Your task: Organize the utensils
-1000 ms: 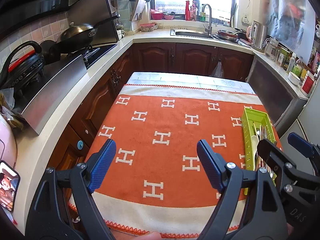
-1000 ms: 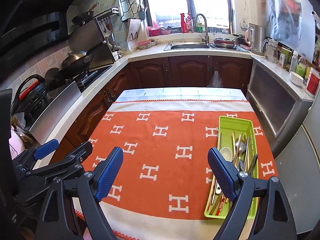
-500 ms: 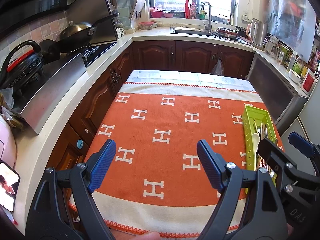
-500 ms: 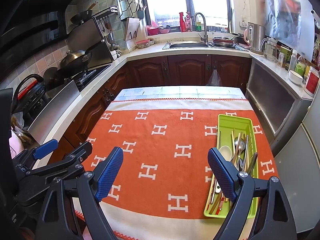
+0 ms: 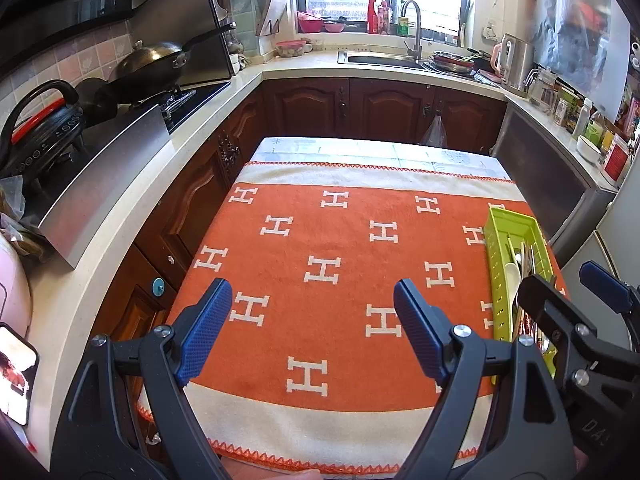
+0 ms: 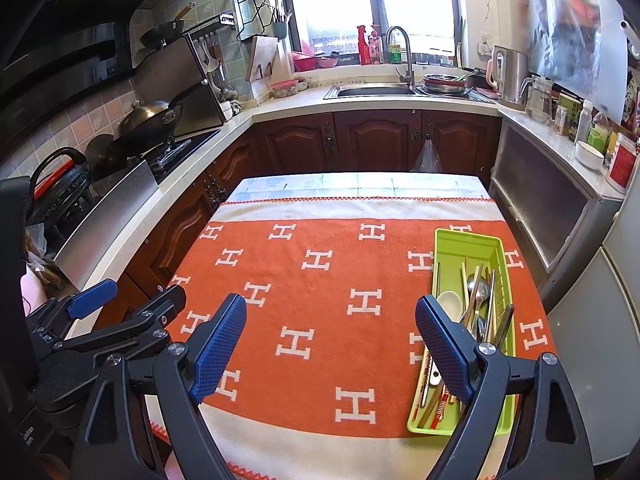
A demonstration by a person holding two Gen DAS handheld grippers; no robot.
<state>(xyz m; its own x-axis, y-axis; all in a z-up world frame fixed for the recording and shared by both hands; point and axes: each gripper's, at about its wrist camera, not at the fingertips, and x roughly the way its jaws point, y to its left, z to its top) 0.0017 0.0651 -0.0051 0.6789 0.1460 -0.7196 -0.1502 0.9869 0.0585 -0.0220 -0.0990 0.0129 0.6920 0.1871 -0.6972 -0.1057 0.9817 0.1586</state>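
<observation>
Little has shifted since a second ago: my left gripper (image 5: 312, 320) and right gripper (image 6: 332, 344) hang wide open, empty, over the cloth (image 6: 320, 292), while utensils (image 6: 476, 304) lie gathered in the tray (image 6: 468, 240) at frame right.

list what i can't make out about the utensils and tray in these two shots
- Left wrist view: the near part of the green tray is hidden behind the right gripper.
- Right wrist view: the lower ends of the chopsticks sit behind a right gripper finger.
- Both views: the utensils overlap in a pile, so their count is unclear.
- Both views: the tray's dividers are mostly covered.
</observation>
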